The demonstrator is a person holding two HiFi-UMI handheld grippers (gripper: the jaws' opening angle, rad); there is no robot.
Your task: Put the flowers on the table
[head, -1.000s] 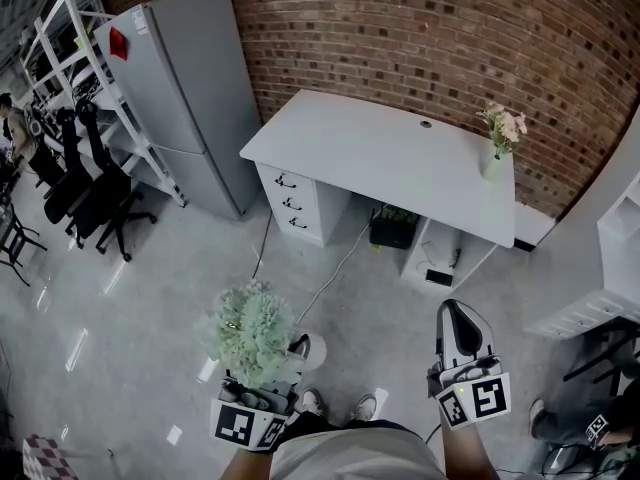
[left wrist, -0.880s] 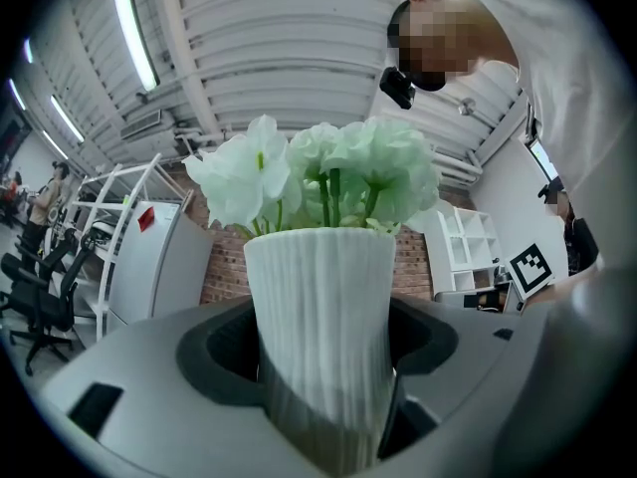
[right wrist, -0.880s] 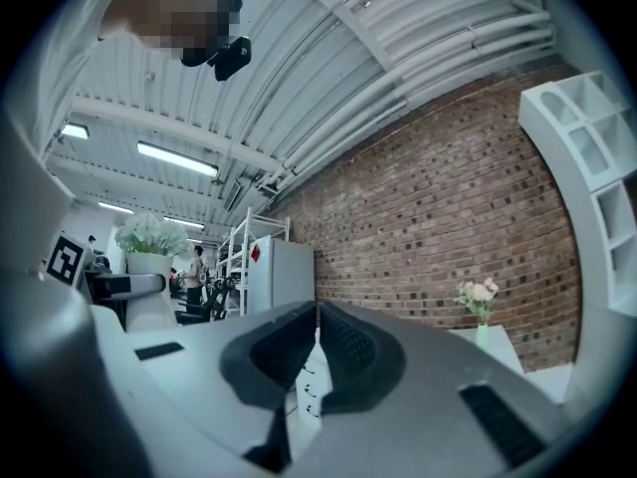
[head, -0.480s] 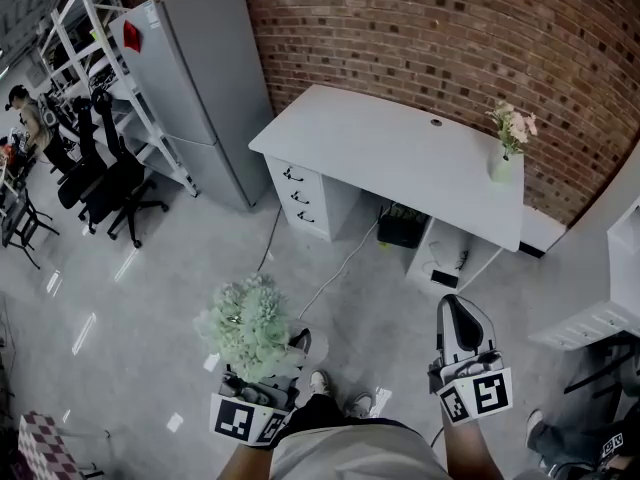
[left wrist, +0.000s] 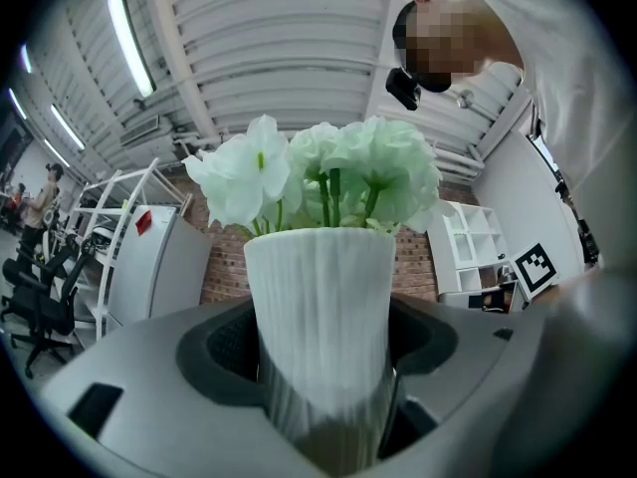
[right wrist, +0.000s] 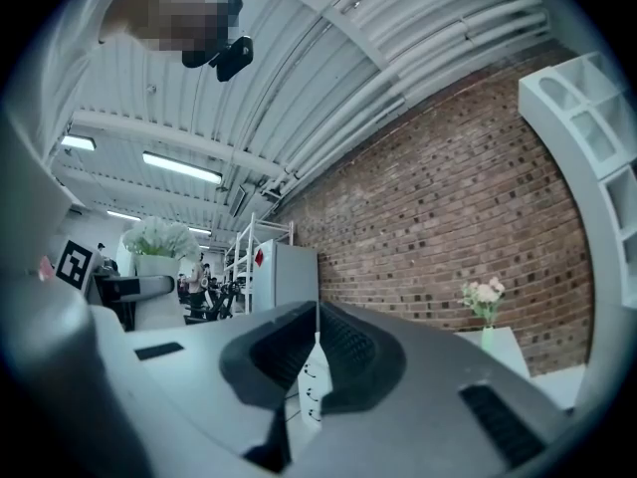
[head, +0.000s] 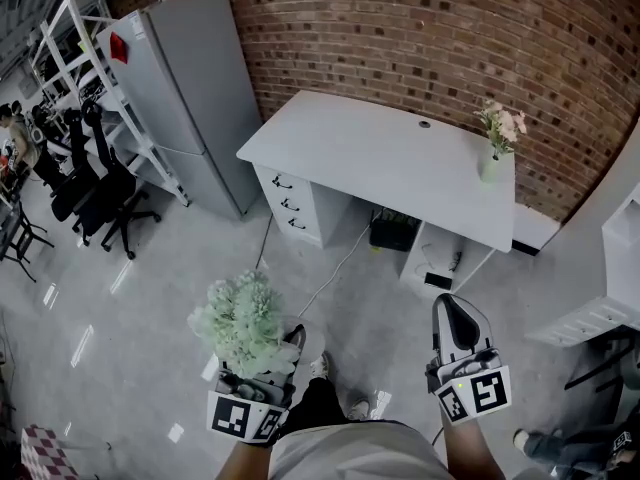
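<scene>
A white ribbed vase (left wrist: 320,317) of pale green flowers (head: 240,323) (left wrist: 328,172) stands upright between the jaws of my left gripper (head: 262,363), which is shut on it low at the left of the head view. My right gripper (head: 458,330) is held beside it at the lower right, shut with nothing between its pads (right wrist: 317,366). The white table (head: 380,158) stands ahead against the brick wall, well beyond both grippers. A small vase of pink flowers (head: 498,138) (right wrist: 484,307) sits at the table's far right corner.
A grey fridge (head: 185,88) stands left of the table, with white shelving (head: 90,78) and black office chairs (head: 95,183) further left. Drawers (head: 290,203), a black box (head: 393,230) and a cable lie under the table. A white shelf unit (head: 610,268) is at the right.
The view has swayed a little as the person walks; the table sits much as before. Both grippers keep their places and the vase stays in the left one.
</scene>
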